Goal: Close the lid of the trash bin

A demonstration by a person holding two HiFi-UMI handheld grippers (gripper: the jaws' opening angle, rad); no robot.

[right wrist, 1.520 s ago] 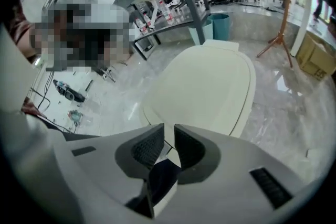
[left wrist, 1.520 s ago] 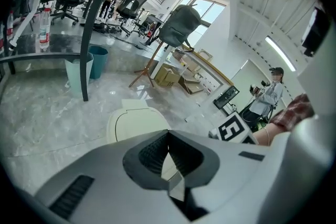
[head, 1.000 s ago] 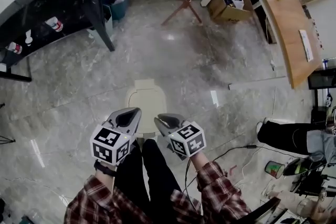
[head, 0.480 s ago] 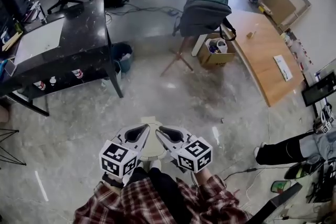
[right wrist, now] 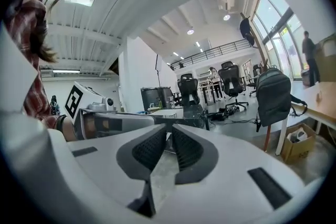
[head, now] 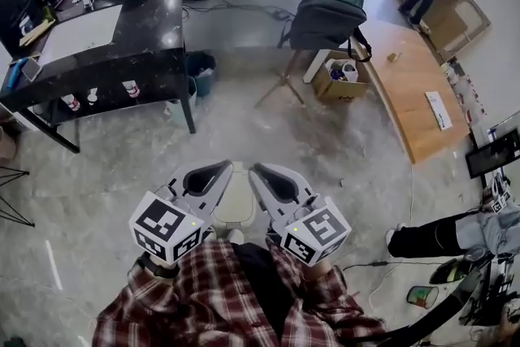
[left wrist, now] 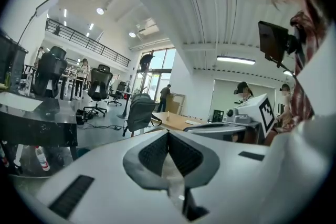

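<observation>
The cream trash bin (head: 235,203) stands on the marble floor just in front of my legs, and its lid looks flat and down from above. Both grippers are held up above it, apart from it. My left gripper (head: 219,170) is to its left and my right gripper (head: 259,172) to its right, both pointing forward. In the left gripper view the left gripper (left wrist: 168,136) has its pads together with nothing between them. In the right gripper view the right gripper (right wrist: 169,134) is also shut and empty. Both views look out across the room; the bin is not in them.
A black desk (head: 106,45) with a small blue bin (head: 200,67) beside it stands at the far left. Ahead are a chair with a grey backpack (head: 328,10) and a cardboard box (head: 340,82). A wooden table (head: 414,97) runs along the right; a person's legs (head: 431,236) and cables lie at lower right.
The head view has tipped up to take in more of the room. Both grippers have risen toward the camera, away from the bin, and stayed shut.
</observation>
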